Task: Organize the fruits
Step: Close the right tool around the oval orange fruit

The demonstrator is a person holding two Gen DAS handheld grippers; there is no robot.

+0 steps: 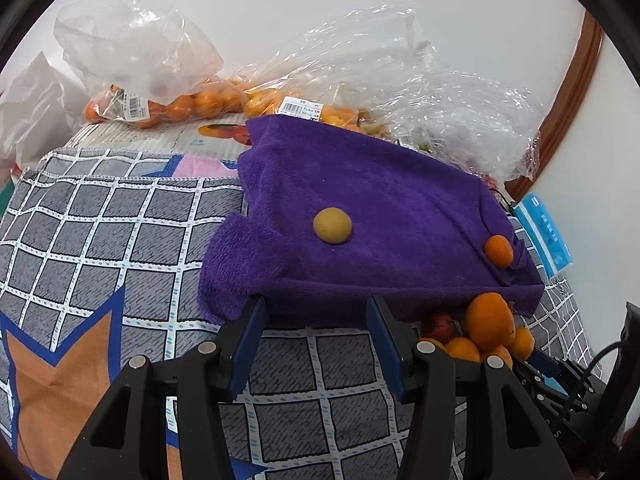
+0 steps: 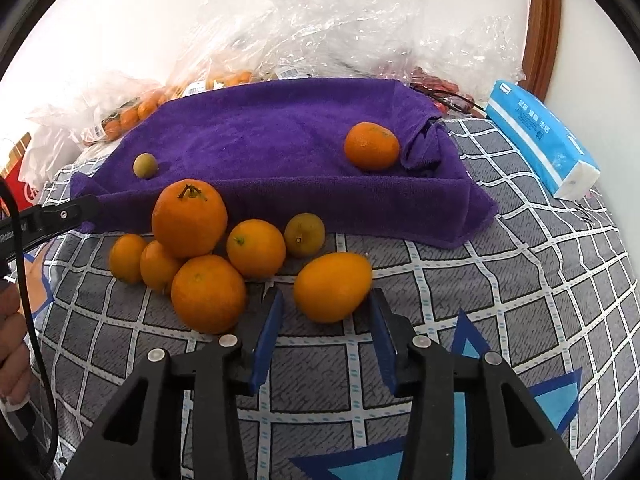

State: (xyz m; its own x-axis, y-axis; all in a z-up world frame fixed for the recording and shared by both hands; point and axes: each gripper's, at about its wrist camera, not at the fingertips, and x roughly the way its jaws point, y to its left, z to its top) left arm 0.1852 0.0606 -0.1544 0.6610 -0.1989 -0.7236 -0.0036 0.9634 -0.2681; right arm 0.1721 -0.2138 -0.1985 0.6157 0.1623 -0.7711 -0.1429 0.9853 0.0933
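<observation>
A purple towel (image 2: 280,136) lies over a raised base on the checked cloth (image 2: 500,280). On it sit a small yellow-green fruit (image 2: 145,165) (image 1: 333,225) and a mandarin (image 2: 372,146) (image 1: 498,251). Several oranges (image 2: 188,218) (image 1: 489,320) are heaped in front of the towel's near edge. An oval orange fruit (image 2: 332,286) lies between the tips of my right gripper (image 2: 326,298); a gap shows at the left pad, so it stands open. My left gripper (image 1: 316,304) is open at the towel's near edge, nothing between its fingers.
Clear plastic bags of small oranges (image 1: 180,104) (image 2: 132,116) and crumpled empty wrap (image 2: 340,20) line the wall behind the towel. A blue tissue pack (image 2: 540,144) lies at the right. A person's hand (image 2: 12,332) and a cable are at the left edge.
</observation>
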